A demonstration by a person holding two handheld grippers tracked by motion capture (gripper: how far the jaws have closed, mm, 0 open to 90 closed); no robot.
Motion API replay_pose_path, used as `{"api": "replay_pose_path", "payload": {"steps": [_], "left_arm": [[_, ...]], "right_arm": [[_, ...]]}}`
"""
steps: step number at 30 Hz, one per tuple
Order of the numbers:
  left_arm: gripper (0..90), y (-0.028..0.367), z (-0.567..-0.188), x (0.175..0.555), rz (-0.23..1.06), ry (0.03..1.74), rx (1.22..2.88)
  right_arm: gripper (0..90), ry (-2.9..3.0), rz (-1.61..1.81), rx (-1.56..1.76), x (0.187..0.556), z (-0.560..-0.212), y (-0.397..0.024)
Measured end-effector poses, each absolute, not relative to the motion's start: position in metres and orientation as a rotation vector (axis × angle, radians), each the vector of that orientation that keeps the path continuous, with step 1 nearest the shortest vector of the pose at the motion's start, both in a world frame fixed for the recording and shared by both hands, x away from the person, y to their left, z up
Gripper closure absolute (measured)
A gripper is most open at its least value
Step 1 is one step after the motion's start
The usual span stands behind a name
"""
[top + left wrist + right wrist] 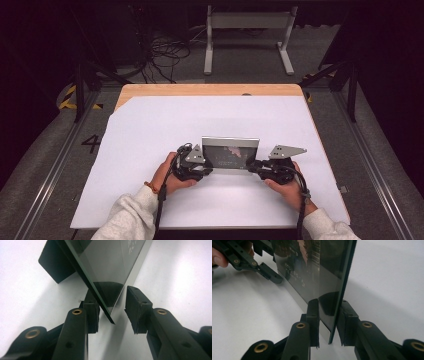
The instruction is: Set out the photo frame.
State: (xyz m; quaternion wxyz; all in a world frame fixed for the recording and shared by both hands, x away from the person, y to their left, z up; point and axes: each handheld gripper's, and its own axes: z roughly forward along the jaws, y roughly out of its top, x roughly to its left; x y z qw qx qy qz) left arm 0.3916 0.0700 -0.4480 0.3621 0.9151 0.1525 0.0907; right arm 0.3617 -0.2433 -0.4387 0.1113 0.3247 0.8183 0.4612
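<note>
A dark glass panel (230, 153) w/ a silvery border stands on its long edge on the white sheet (150, 135) covering the counter (210, 90), near-centre, closer to the person than to the far edge. It leans a bit; its glossy face shows faint print and a reddish patch.

Left hand-held gripper (207, 169) sits at the panel's left lower corner, right hand-held gripper (251, 166) at the right lower corner, each in a hand (170, 175) coming in from the near side; pale sleeves (131, 217) at the bottom of the high view.

Left gripper view: the panel's corner (107, 307) hangs between the two black jaws. The left pad (92, 315) is right by the panel's edge, can't tell if touching; the right pad (136, 308) stands clear w/ a visible gap. So jaws apart, not clamped, w/ the panel between them.

Right gripper view: the panel's edge (334, 315) runs down between the jaws. Both pads (313, 320) sit v. close on either side, a sliver of gap on each, so no firm clamp seen; jaws narrowly apart around the panel. The other hand-held gripper (265, 271) shows far left in that view, at the panel's far end.

Beyond the counter: grey floor, a cable tangle (160, 55), a white frame (247, 35).
</note>
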Motion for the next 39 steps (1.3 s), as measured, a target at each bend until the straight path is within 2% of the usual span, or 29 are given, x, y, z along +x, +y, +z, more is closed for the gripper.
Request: {"api": "replay_pose_path", "payload": {"steps": [18,39], "left_arm": [[66.1,0.0727,-0.4480,0.3843,0.285,0.417,2.354],[60.5,0.0743,-0.4485,0.3846,0.315,0.431,2.339]], "right_arm": [[71.5,2.373,1.335,0.961,0.3592,-0.4394,-0.2372],[71.3,2.358,1.301,0.930,0.3562,-0.4409,-0.2364]]}}
